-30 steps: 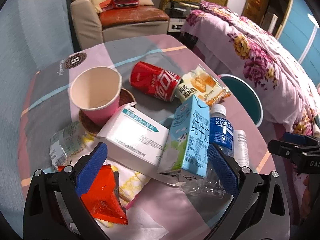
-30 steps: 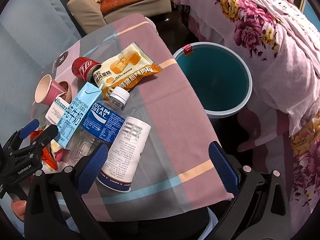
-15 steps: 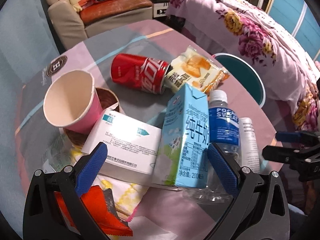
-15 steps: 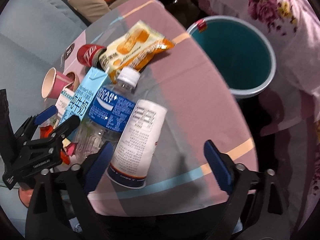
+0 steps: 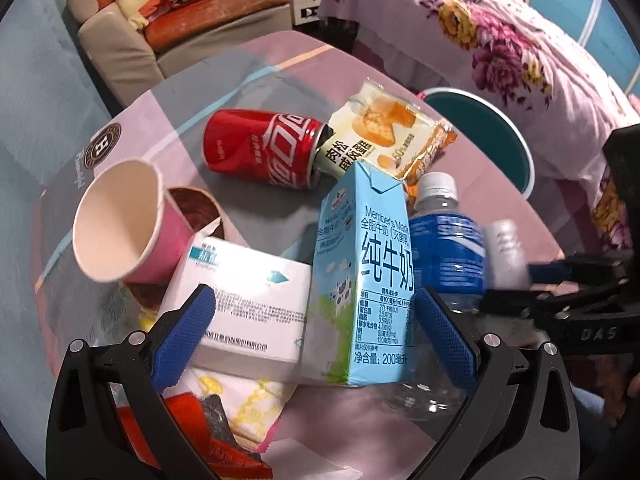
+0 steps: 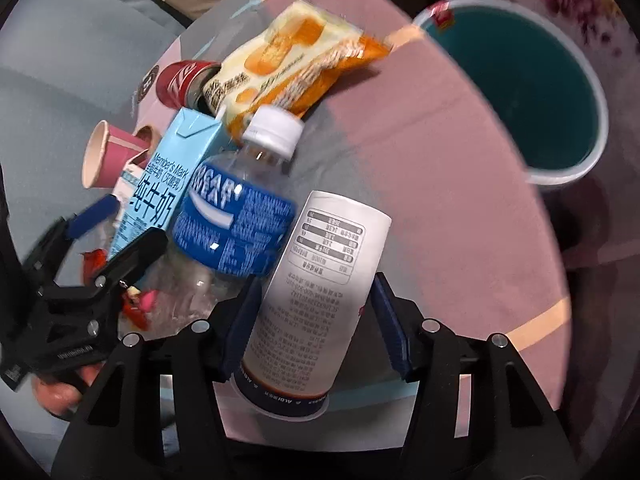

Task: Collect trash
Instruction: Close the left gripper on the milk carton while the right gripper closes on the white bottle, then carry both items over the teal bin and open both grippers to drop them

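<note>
Trash lies piled on a round table with a pink and grey cloth [image 5: 280,68]. My right gripper [image 6: 316,320] straddles a white paper cup [image 6: 320,280] lying on its side. Its jaws are closing, and a sliver of gap still shows at the right pad [image 6: 386,328]. My left gripper [image 5: 316,336] is open over a white box [image 5: 248,292] and a blue milk carton [image 5: 368,272]. A blue-labelled water bottle [image 6: 236,216] lies between the carton and the cup. A teal bin [image 6: 516,84] stands beyond the table's edge.
A red cola can [image 5: 260,148], a yellow snack bag [image 5: 384,136] and a pink paper cup [image 5: 128,224] lie farther back. Red wrappers [image 5: 192,420] sit near the front edge. A flowered bed [image 5: 500,32] and an armchair [image 5: 180,28] flank the table.
Both grippers have come down closer to the pile. The right jaws have narrowed from wide open to either side of the white cup. The left jaws stayed wide.
</note>
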The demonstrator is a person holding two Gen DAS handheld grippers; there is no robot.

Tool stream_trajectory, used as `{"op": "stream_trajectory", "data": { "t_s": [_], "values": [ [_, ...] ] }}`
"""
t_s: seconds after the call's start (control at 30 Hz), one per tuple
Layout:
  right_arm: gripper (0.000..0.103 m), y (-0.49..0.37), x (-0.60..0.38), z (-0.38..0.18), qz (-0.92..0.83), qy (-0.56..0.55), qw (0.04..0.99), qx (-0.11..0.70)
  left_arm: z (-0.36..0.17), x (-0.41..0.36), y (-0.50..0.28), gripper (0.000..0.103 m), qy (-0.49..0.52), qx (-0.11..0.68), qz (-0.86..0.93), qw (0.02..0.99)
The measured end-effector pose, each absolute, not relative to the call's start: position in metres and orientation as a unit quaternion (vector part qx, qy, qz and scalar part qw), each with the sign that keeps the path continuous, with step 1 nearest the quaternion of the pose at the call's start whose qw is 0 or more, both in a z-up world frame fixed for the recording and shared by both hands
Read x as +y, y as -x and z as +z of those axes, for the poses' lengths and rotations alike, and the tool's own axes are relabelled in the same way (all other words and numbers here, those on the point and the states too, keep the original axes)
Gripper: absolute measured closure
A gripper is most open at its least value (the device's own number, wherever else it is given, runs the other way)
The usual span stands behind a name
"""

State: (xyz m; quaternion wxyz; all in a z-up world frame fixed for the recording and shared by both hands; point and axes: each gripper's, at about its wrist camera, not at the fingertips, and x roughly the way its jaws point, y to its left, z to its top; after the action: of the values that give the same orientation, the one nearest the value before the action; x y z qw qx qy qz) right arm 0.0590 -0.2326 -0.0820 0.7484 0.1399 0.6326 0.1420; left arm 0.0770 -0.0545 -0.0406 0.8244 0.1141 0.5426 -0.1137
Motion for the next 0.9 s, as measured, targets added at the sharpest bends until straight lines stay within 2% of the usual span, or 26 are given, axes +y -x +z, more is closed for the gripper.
{"op": "stream_trajectory", "data": {
  "t_s": [0.03,0.13,0.2,0.27,0.47,0.63,0.77,0.9],
  "values": [
    [0.049,-0.06,-0.237,-0.081,0.139,-0.143,0.75,0.631,-0.043,-0.056,-0.078,0.005,-0.121,0.546,-0.114,0.821],
    [0.049,-0.064,-0.253,-0.079,0.121,-0.142,0.758,0.625,-0.057,-0.064,-0.083,0.021,-0.149,0.564,-0.11,0.805],
    [0.049,-0.065,-0.262,-0.079,0.12,-0.145,0.759,0.624,-0.064,-0.064,-0.086,0.051,-0.152,0.575,-0.106,0.797],
    [0.05,-0.067,-0.266,-0.08,0.122,-0.149,0.758,0.623,-0.063,-0.065,-0.09,0.064,-0.137,0.581,-0.108,0.795],
    [0.05,-0.071,-0.268,-0.081,0.132,-0.159,0.764,0.611,-0.057,-0.067,-0.093,0.065,-0.112,0.572,-0.113,0.804],
    [0.051,-0.072,-0.281,-0.073,0.141,-0.175,0.77,0.597,-0.031,-0.054,-0.082,0.065,-0.053,0.555,-0.119,0.822],
    [0.051,-0.069,-0.294,-0.055,0.15,-0.187,0.78,0.579,-0.003,-0.045,-0.068,0.065,-0.013,0.535,-0.125,0.836],
    [0.051,-0.076,-0.314,-0.029,0.128,-0.192,0.807,0.543,0.017,-0.06,-0.073,0.065,-0.02,0.51,-0.13,0.85]
  ]
}}
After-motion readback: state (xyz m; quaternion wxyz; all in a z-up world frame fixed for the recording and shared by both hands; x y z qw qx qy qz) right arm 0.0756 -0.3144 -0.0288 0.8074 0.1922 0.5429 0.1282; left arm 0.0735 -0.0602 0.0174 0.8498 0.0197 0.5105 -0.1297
